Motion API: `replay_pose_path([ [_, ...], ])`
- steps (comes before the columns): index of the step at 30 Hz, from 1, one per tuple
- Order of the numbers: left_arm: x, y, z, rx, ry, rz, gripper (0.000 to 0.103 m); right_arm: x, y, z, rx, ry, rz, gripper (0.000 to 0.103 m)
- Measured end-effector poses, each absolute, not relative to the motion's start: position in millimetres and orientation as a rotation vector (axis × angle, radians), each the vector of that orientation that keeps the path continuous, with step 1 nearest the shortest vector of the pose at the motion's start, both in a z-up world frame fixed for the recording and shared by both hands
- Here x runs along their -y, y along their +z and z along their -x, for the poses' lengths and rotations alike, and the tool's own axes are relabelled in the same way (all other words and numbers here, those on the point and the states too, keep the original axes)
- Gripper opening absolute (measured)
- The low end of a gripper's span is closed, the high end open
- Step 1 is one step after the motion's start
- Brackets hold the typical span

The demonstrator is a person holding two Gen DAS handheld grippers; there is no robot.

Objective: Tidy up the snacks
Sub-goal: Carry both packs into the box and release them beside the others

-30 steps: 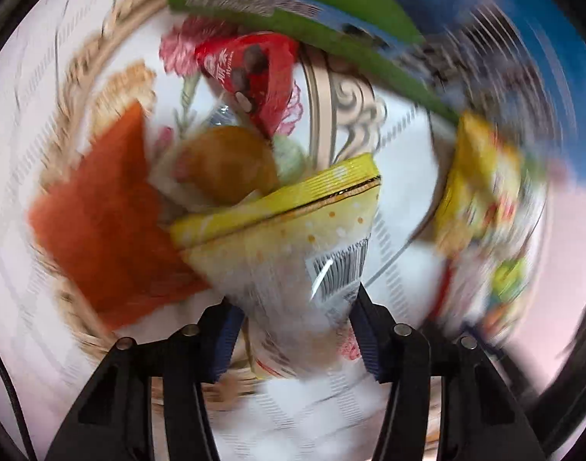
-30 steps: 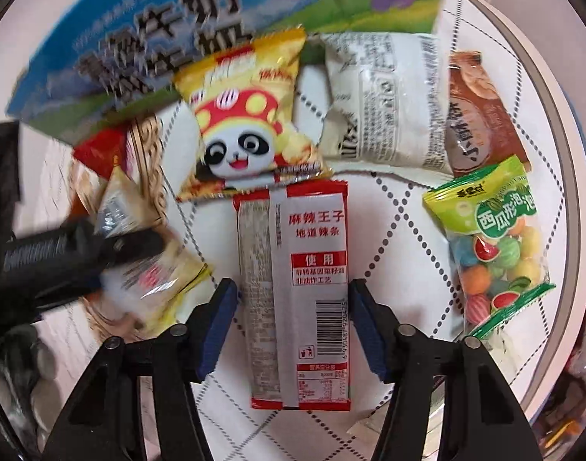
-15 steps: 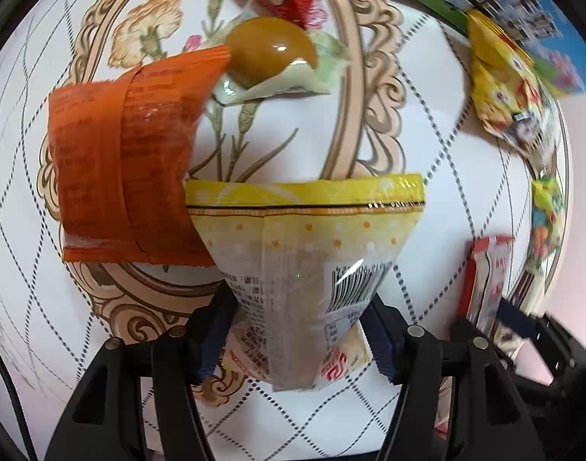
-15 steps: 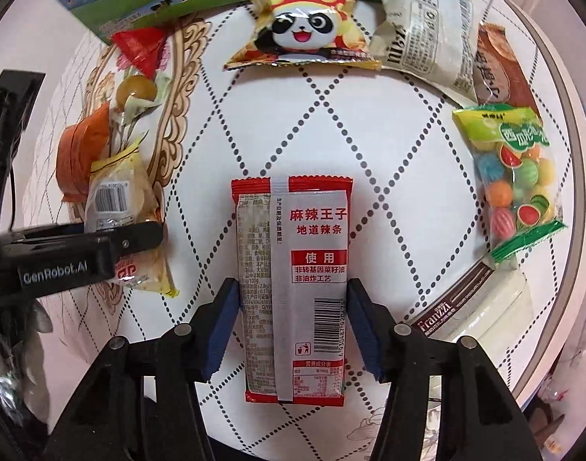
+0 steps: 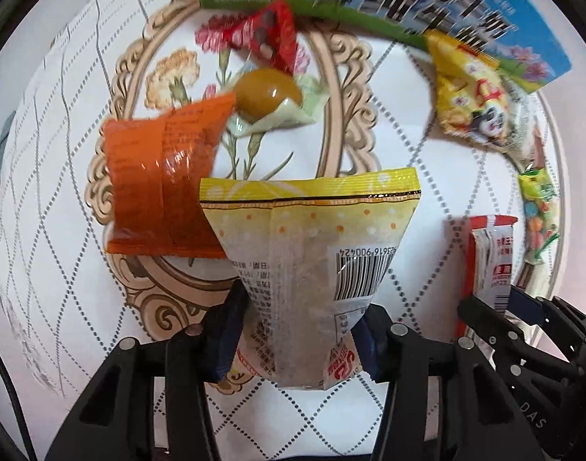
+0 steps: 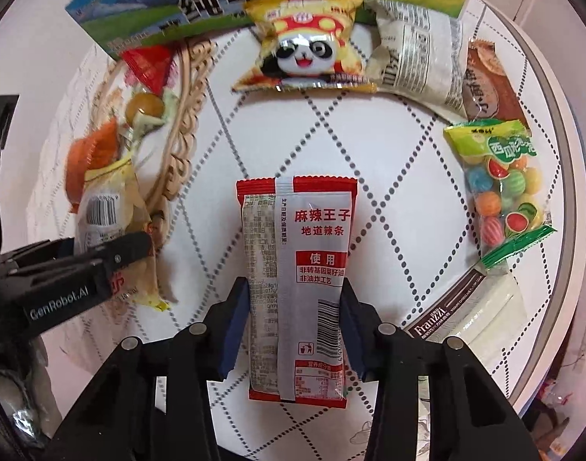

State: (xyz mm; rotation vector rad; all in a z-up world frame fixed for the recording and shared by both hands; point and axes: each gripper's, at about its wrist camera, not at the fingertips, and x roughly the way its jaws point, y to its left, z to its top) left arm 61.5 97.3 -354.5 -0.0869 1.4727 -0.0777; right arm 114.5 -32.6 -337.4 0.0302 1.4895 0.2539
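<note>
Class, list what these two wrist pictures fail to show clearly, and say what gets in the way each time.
- Left wrist view: print on the milk carton is smeared by motion blur.
- Left wrist view: the red packet is partly covered by the right gripper.
- Right wrist view: the yellow packet is blurred, its lower end behind the left gripper.
- Right wrist view: the brown packet lies partly under the candy bag.

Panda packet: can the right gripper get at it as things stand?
Probably not yet: the right gripper is shut on the red strip packet. The panda packet lies uncovered ahead, with bare table between.
</note>
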Motion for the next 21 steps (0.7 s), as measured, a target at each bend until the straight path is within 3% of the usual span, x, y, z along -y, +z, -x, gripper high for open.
replay_pose_path([
  [6,-82,-286,-70,-1.396,-0.137,0.109,0.048,37,-302,-122,-1.435,0.304,-0.090,0.047],
  [14,-80,-183,-126,-1.270,-0.252,0.131,0.048,59,-209,-169,-1.277,0.381,-0.217,0.046],
  [21,-89,-171,-236,-1.219,-0.208,0.061,0.048,80,-155,-262,-1.123,0.328,-0.185,0.047],
])
